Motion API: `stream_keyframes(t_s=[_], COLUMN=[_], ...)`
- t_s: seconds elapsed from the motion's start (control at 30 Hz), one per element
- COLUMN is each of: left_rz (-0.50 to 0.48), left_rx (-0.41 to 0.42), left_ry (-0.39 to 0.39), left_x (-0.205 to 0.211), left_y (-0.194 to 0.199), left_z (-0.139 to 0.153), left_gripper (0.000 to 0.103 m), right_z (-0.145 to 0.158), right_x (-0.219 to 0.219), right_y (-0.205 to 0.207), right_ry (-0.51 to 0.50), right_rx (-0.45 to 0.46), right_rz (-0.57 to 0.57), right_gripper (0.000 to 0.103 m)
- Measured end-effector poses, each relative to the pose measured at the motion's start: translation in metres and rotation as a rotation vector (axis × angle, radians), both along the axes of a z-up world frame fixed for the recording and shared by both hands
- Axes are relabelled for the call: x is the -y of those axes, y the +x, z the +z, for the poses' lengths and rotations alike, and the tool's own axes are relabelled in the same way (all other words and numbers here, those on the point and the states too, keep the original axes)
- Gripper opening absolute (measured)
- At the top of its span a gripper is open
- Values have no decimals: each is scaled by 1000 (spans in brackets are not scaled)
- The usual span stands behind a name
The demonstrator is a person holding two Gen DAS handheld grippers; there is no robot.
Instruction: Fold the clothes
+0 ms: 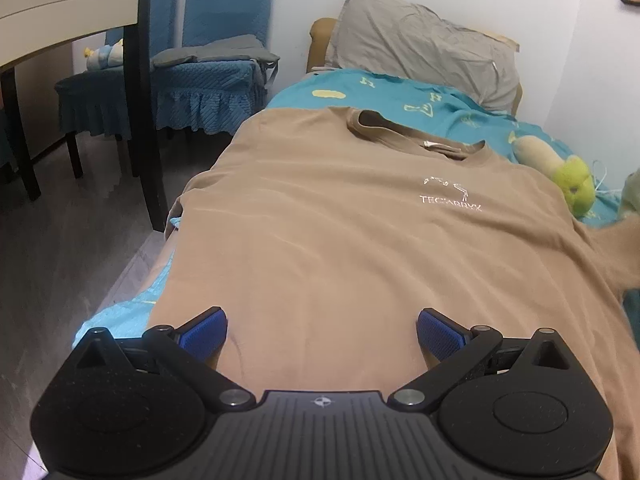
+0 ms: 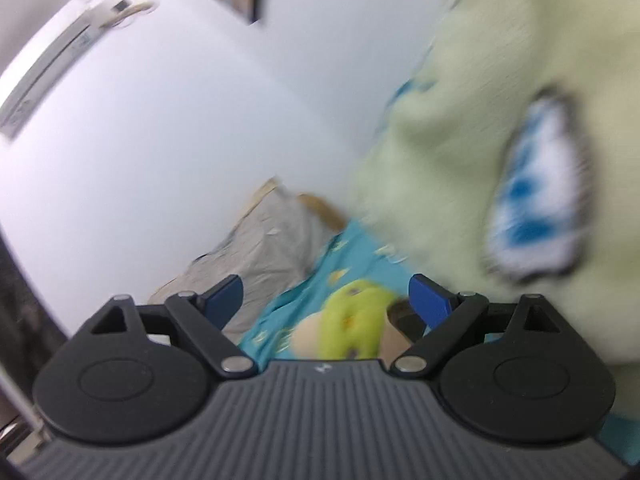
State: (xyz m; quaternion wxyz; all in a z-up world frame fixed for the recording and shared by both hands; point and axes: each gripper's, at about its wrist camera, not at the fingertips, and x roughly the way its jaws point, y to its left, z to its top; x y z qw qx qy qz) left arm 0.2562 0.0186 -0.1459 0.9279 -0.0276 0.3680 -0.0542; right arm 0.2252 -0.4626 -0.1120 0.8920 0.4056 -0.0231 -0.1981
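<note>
1. The bed (image 1: 400, 92), under a teal sheet, fills the middle of the left wrist view and carries everything.
2. The tan T-shirt (image 1: 340, 248) lies spread flat and face up on the bed, unfolded. Its long axis runs from the lower edge of the frame up to the collar at upper centre, with one sleeve trailing off at the right edge.
3. The left hand-held gripper (image 1: 322, 334) sits at the bottom centre, directly over the hem end, blue fingers spread wide with cloth showing between them and nothing pinched. It appears to be the nearer one to the shirt.
4. The right hand-held gripper (image 2: 326, 298) is likewise spread and empty. It faces a blurred pale green plush (image 2: 500, 160) and the wall, with no shirt in its view.
</note>
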Motion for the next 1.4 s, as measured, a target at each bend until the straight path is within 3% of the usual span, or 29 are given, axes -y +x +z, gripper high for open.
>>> stream_keyframes(t_s=[0.2, 0.33, 0.53, 0.63, 0.8, 0.87, 1.17, 1.23, 1.27, 1.33, 1.37, 1.4], left_rz=[-8, -2, -2, -6, -15, -7, -1, 0, -2, -6, -7, -7], left_rx=[-3, -7, -3, -9, 2, -3, -1, 1, 2, 3, 4, 3], left_ry=[10, 1, -9, -11, -1, 2, -15, -12, -9, 0, 4, 5], left_x=[0, 0, -1, 0, 3, 3, 1, 2, 2, 4, 4, 5], left_y=[-1, -3, -8, -7, -5, -2, 1, 1, 2, 2, 3, 3], left_z=[1, 4, 8, 7, 2, -1, -4, -5, -5, -5, -5, -5], left_gripper=[103, 103, 103, 103, 103, 103, 103, 103, 103, 103, 103, 103], right_z=[-9, -26, -83, -84, -90, -93, -100, -101, -102, -98, -96, -89], right_x=[-9, -17, -20, -24, -25, -21, 2, 7, 9, 8, 8, 6], right_y=[-11, -16, -19, -14, 10, 18, 51, 58, 62, 72, 77, 81], right_ry=[105, 274, 572, 570, 460, 380, 318, 304, 297, 275, 263, 225], right_rx=[-127, -256, -287, -255, -186, -179, -210, -217, -221, -259, -278, -311], right_rz=[59, 88, 93, 106, 114, 106, 101, 100, 100, 131, 146, 151], right_gripper=[92, 91, 92, 92, 90, 90, 93, 82, 66, 45, 18, 8])
